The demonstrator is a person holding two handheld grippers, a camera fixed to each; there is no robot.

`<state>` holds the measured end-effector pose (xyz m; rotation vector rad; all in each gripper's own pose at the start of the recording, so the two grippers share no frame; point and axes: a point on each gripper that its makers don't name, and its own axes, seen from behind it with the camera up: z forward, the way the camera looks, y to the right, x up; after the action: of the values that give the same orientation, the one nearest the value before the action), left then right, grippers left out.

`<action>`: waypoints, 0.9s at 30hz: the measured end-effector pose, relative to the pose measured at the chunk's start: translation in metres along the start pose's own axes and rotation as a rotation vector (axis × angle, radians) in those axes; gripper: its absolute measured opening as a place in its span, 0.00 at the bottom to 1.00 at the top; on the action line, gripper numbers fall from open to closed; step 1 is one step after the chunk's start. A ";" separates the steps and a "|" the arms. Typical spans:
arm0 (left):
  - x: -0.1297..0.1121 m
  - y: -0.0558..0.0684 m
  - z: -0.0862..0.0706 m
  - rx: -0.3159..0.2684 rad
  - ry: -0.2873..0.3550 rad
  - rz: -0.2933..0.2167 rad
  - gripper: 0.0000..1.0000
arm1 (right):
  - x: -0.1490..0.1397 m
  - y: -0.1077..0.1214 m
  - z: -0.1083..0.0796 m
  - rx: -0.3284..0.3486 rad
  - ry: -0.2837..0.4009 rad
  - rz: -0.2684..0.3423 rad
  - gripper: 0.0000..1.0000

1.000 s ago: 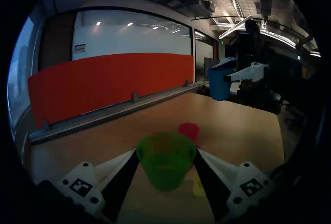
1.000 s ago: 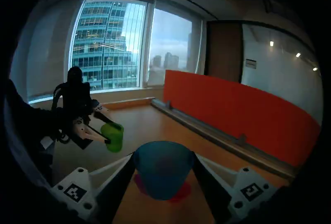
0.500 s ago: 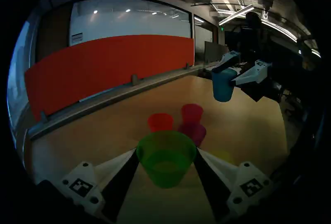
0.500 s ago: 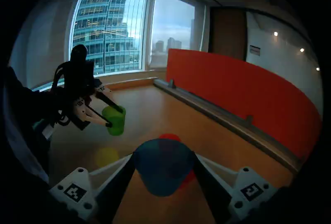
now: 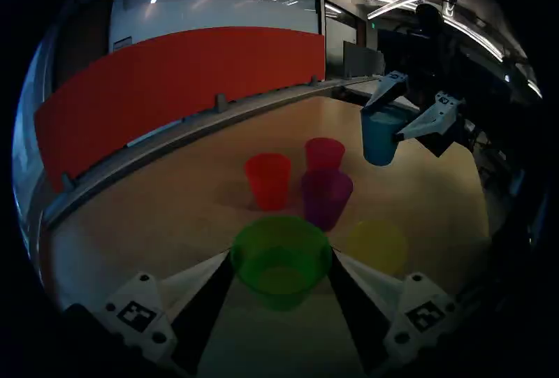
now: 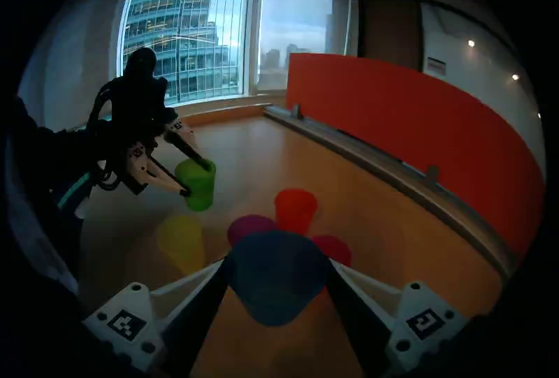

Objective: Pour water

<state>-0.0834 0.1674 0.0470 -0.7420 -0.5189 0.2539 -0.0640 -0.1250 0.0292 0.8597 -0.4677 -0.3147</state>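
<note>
I am pinching the green cup [image 5: 281,277] in my left gripper [image 5: 280,256] and the blue cup [image 6: 276,291] in my right gripper [image 6: 277,266], holding both upright above the table [image 5: 175,203] with its red cup [image 5: 268,179] and purple cup [image 5: 325,196], I judge to avoid spilling water before pouring.

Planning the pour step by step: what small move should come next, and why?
Probably move the right gripper with its blue cup over the purple cup before tilting. The blue cup is roughly upright, and in the left gripper view it hangs in the air off to the side of that cup, so pouring now would likely miss. The left gripper holds the green cup upright.
</note>
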 end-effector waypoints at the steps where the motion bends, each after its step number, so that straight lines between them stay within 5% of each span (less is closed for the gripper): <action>1: -0.003 0.001 0.001 -0.005 -0.006 -0.002 0.88 | -0.003 -0.001 0.002 0.001 -0.004 0.000 0.95; 27: -0.038 0.004 0.022 -0.025 -0.048 -0.008 0.89 | -0.032 -0.007 0.023 0.016 -0.059 0.007 0.95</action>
<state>-0.1272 0.1678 0.0443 -0.7595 -0.5713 0.2592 -0.1034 -0.1302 0.0287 0.8663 -0.5281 -0.3311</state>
